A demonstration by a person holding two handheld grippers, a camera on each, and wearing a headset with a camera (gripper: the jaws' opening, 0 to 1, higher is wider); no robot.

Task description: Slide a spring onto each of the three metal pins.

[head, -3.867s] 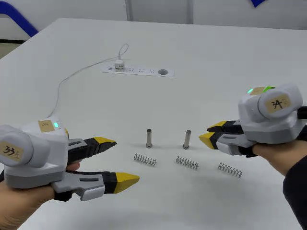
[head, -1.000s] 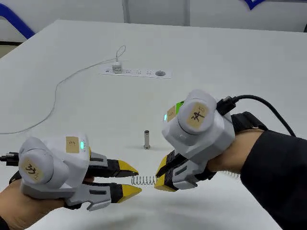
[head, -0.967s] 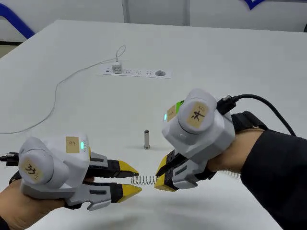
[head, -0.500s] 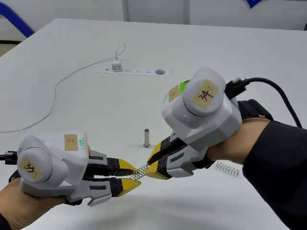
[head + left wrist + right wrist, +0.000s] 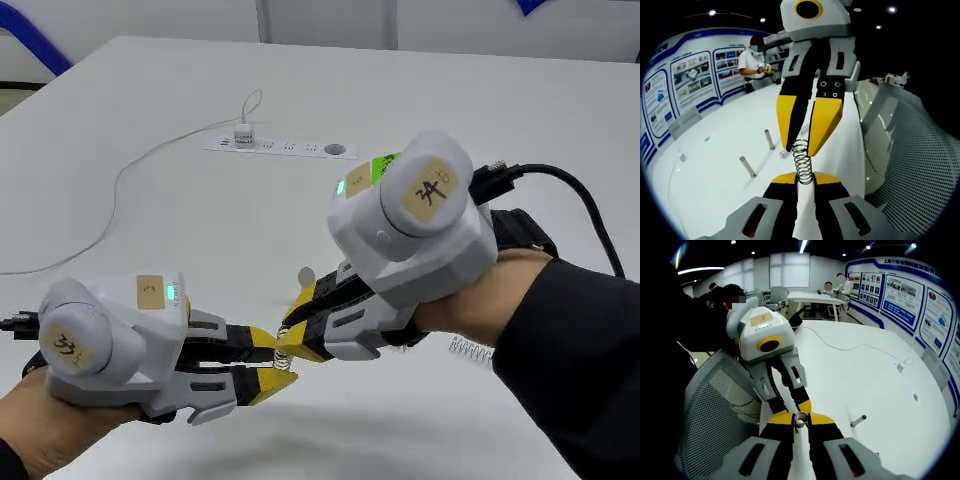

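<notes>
A small steel spring (image 5: 281,352) hangs above the white table (image 5: 200,220) between my two grippers, which meet tip to tip. My right gripper (image 5: 288,340) is shut on one end of it and my left gripper (image 5: 268,362) on the other. In the left gripper view the spring (image 5: 802,162) runs from my left gripper (image 5: 799,179) up to the right gripper (image 5: 800,147). Two metal pins (image 5: 770,140) (image 5: 747,166) stand on the table behind. In the right gripper view the spring's end (image 5: 800,419) sits between my yellow fingertips (image 5: 782,419). One pin's top (image 5: 306,276) peeks out above the right gripper.
A second spring (image 5: 470,350) lies on the table under my right forearm. A white power strip (image 5: 290,148) with a cable (image 5: 120,185) lies at the back. A mesh chair back (image 5: 905,150) stands beside the table. People stand at a far table (image 5: 832,290).
The right gripper has lifted the spring off the table and swung up and left. The left gripper, open a second ago, has shut on the spring's other end.
</notes>
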